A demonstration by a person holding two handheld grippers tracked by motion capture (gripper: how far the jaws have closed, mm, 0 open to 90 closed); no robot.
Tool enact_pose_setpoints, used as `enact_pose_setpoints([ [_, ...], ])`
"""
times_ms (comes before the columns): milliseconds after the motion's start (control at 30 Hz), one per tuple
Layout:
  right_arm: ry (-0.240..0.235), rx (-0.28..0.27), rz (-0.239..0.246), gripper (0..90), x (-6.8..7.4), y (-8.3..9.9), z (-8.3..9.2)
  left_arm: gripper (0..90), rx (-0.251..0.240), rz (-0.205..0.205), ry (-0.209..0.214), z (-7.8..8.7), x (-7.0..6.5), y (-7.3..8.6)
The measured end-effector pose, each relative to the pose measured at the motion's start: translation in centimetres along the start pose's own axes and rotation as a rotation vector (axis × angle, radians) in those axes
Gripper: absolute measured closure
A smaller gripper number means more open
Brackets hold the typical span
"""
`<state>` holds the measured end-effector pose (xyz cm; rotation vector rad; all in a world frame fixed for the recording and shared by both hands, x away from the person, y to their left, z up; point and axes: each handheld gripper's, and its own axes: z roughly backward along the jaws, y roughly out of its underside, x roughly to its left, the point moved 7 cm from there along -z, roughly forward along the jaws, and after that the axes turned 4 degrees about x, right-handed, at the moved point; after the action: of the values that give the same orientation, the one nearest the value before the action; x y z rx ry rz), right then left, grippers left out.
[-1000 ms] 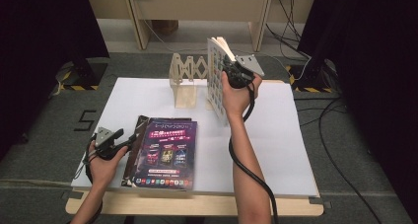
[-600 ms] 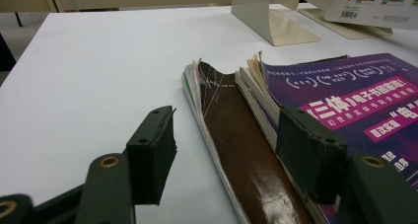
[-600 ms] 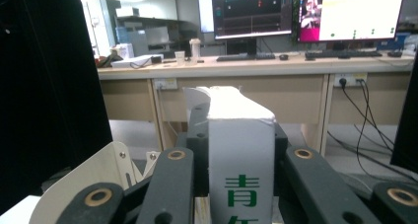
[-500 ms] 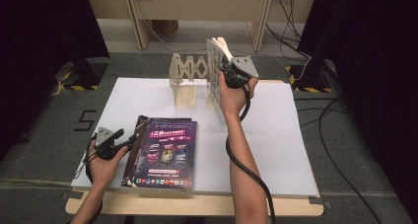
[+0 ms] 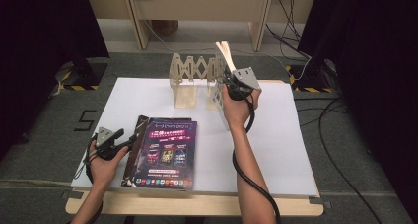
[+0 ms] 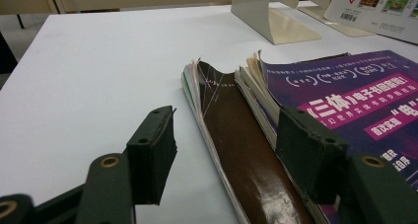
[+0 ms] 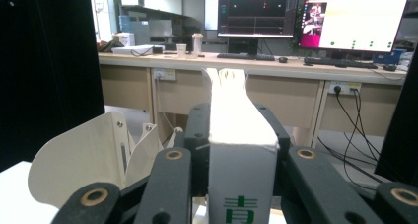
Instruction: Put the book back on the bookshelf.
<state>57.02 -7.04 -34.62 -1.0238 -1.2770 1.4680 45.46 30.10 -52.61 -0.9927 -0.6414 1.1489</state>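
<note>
While left gripper idles, right gripper lowers book

we saw a white table on a grey carpeted floor, with black curtains hanging at both sides. behind it stood a long pale wooden desk carrying two lit monitors, a keyboard and cups. cables trailed over the floor, and yellow-black tape marked the curtain stands.
</note>
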Motion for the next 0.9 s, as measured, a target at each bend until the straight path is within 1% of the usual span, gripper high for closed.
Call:
enact_pose_setpoints([
  [100, -0.005, 0.015, 0.0, 72.7, -0.1, 0.1, 0.3, 39.3, 0.0, 0.002, 0.0, 0.0, 0.0, 0.0],
  [233, -0.002, 0.019, -0.006, 71.4, -0.3, 0.1, 0.6, 39.3, -0.001, 0.001, 0.0, 0.0, 0.0, 0.0],
  [367, -0.003, 0.033, -0.018, 67.7, -0.4, -0.1, 0.8, 39.2, 0.0, 0.001, 0.0, 0.0, 0.0, 0.0],
  [433, 0.0, 0.033, -0.018, 67.1, -0.5, -0.1, 0.8, 39.2, 0.0, 0.0, 0.0, 0.0, 0.0, 0.0],
  [533, -0.003, 0.048, -0.018, 65.6, -0.6, 0.1, 0.7, 39.2, 0.0, 0.003, 0.001, 0.0, 0.0, 0.0],
  [600, -0.004, 0.053, -0.015, 64.1, -0.7, 0.3, 0.7, 39.3, 0.0, 0.003, 0.001, 0.0, 0.0, 0.0],
  [633, -0.009, 0.057, -0.021, 62.5, -0.7, 0.3, 0.7, 39.2, 0.0, 0.003, 0.001, 0.0, 0.0, 0.0],
  [767, -0.008, 0.062, -0.021, 60.9, -0.9, 0.2, 0.7, 39.2, 0.0, 0.001, 0.001, 0.0, 0.0, 0.0],
  [900, -0.02, 0.071, -0.026, 60.1, -1.1, 0.0, 0.7, 39.2, 0.0, 0.0, 0.001, 0.0, 0.0, 0.0],
])
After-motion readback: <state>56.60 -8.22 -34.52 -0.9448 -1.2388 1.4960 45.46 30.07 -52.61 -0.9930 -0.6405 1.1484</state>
